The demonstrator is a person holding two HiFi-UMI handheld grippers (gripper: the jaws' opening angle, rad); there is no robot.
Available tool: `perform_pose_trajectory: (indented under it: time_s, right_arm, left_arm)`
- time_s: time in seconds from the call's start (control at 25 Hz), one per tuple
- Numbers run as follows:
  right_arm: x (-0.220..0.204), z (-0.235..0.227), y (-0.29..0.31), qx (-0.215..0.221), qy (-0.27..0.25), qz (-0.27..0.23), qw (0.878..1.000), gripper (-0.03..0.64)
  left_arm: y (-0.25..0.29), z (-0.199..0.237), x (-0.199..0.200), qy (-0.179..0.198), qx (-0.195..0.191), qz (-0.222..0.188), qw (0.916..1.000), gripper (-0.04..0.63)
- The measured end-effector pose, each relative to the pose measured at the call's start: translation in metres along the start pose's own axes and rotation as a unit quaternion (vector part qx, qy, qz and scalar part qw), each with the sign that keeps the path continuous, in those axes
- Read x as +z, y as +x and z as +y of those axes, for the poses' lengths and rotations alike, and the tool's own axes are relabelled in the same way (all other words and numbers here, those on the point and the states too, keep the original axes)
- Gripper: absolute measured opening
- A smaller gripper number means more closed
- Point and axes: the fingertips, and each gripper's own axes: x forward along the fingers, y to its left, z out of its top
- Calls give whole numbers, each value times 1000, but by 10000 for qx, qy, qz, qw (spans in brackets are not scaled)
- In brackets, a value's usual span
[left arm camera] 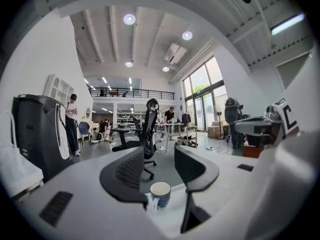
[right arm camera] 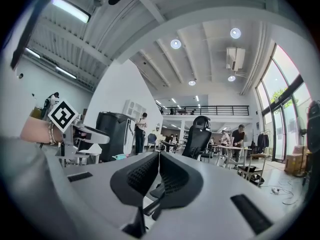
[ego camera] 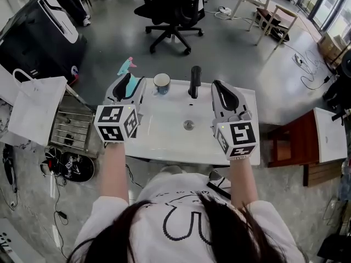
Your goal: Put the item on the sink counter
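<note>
Mug (ego camera: 161, 83) is standing upright on the white sink counter (ego camera: 159, 133), at the back edge, just left of the black faucet (ego camera: 194, 81). It's blue-ish on the outside and white inside, from what I can see.

My left gripper (ego camera: 127, 85) hangs over the counter's back left corner with its jaws spread apart and nothing held. In the left gripper view the mug (left arm camera: 160, 194) shows through the gap, a little past the left gripper (left arm camera: 162, 170) and lower down, apart from both pads.

My right gripper (ego camera: 226, 93) is over the right side of the counter, jaws pressed together on nothing. The right gripper view shows the right gripper (right arm camera: 159, 174) with its two ribbed pads meeting flat.

Basin drain (ego camera: 188, 125) sits between my two hands. Behind the counter there's a black office chair (ego camera: 173, 10), and a white bag (ego camera: 35, 106) off to my left.
</note>
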Motion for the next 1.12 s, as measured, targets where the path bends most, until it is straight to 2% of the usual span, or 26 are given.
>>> perform_pose_trajectory:
  time_s: [0.12,0.24,0.36,0.4,0.44,0.64,0.92,1.12]
  right_arm:
    - [4,-2,3,-54,2,-45,10000,29]
    - [11,-2,5,-122,-17,-113,9999,29]
    - [19,-2,6,-200,-33,-169,9997,29]
    - [22,-2,5,-224,-37,-179,9996,29]
    - [24,-1,5,-249,-42,-190,9995,29]
    - [39,-1,3,-384,-78,-234,9990,29]
    - [57,-4,1,-498,-43,-455,9977,29]
    - [61,5,4,-522,-90,-464,9975,29]
  left_arm:
    - [-16,3,19,102,22,-518,9986,187]
    - [-27,9,38,373,155,-956,9946,140]
    - [-32,16,48,546,356,-1096,9918,74]
    - [-33,18,50,550,368,-1101,9917,26]
    - [-34,19,51,551,334,-1100,9918,14]
    - [-40,20,68,643,211,-1216,9903,9]
    - [-57,31,88,629,346,-1505,9860,9]
    - [-64,34,94,790,358,-1596,9834,9]
